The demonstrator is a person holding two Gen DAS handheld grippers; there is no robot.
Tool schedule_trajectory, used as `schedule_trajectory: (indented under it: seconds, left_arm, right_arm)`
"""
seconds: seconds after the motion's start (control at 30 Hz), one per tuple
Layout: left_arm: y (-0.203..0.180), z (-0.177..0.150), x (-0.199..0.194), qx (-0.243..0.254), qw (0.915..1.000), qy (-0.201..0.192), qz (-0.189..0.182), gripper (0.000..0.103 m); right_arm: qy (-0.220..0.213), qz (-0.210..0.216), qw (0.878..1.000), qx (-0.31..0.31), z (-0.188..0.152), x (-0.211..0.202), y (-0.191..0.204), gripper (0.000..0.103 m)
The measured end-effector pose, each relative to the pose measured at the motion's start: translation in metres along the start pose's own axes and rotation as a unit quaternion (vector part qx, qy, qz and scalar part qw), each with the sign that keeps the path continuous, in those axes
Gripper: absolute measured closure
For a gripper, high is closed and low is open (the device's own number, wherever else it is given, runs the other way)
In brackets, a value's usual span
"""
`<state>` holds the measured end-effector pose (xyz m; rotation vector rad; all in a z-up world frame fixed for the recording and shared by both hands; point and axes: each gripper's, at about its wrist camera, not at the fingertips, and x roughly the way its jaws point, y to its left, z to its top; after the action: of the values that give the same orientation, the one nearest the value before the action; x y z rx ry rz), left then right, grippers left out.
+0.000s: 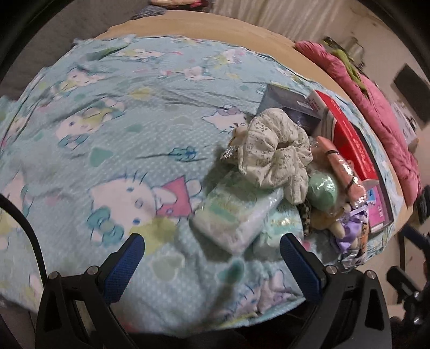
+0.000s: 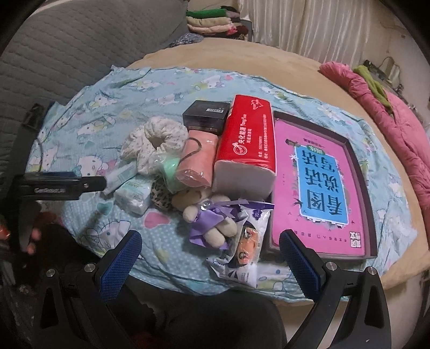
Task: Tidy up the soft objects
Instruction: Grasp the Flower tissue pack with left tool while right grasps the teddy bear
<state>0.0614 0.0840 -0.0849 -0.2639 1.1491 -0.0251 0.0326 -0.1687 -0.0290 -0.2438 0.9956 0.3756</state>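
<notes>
A pile of soft things lies on a blue cartoon-cat cloth (image 1: 107, 128). It holds a white floral scrunchie (image 1: 274, 153), a green ball (image 1: 322, 190), a rolled pink towel (image 1: 341, 166), a plush bear with purple ribbon (image 2: 212, 214) and a pale green-white soft pack (image 1: 236, 212). My left gripper (image 1: 212, 257) is open just short of that pack, with nothing between its fingers. In the right wrist view the left gripper (image 2: 88, 184) shows side-on beside the packs (image 2: 134, 193). My right gripper (image 2: 211, 257) is open, hovering near the bear and a crinkly packet (image 2: 244, 249).
A red tissue pack (image 2: 247, 145) and a black box (image 2: 207, 118) stand behind the pile. A dark tray (image 2: 371, 214) holding a pink book (image 2: 319, 185) lies to the right. A pink quilt (image 2: 389, 126) lies along the bed's right side; folded clothes (image 2: 212, 22) sit at the back.
</notes>
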Motion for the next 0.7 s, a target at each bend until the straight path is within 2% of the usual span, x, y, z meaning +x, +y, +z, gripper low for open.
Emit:
schedule_trajectory:
  seconds: [0.23,0.43,0.6,0.67,0.7]
  left_arm:
    - [0.004,0.015,0.027,0.016,0.9994,0.014,-0.026,0.004]
    - [0.01,0.027,0.041,0.018,0.9984,0.016,-0.051,0.017]
    - [0.011,0.033,0.05,0.023,0.9965,0.017,-0.079,0.029]
    - [0.012,0.038,0.054,0.025,0.9958,0.017,-0.087,0.032]
    - [0.012,0.039,0.055,0.024,0.9954,0.018,-0.091,0.033]
  right_arm:
    - [0.034,0.008,0.999,-0.018,0.006,0.018,0.0,0.001]
    - [0.075,-0.046,0.991,-0.1,0.012,0.05,0.022,0.001]
    - [0.094,-0.07,0.98,-0.159,0.014,0.075,0.034,0.014]
    - [0.1,-0.073,0.977,-0.173,0.015,0.084,0.036,0.031]
    - [0.103,-0.074,0.976,-0.177,0.015,0.087,0.036,0.033]
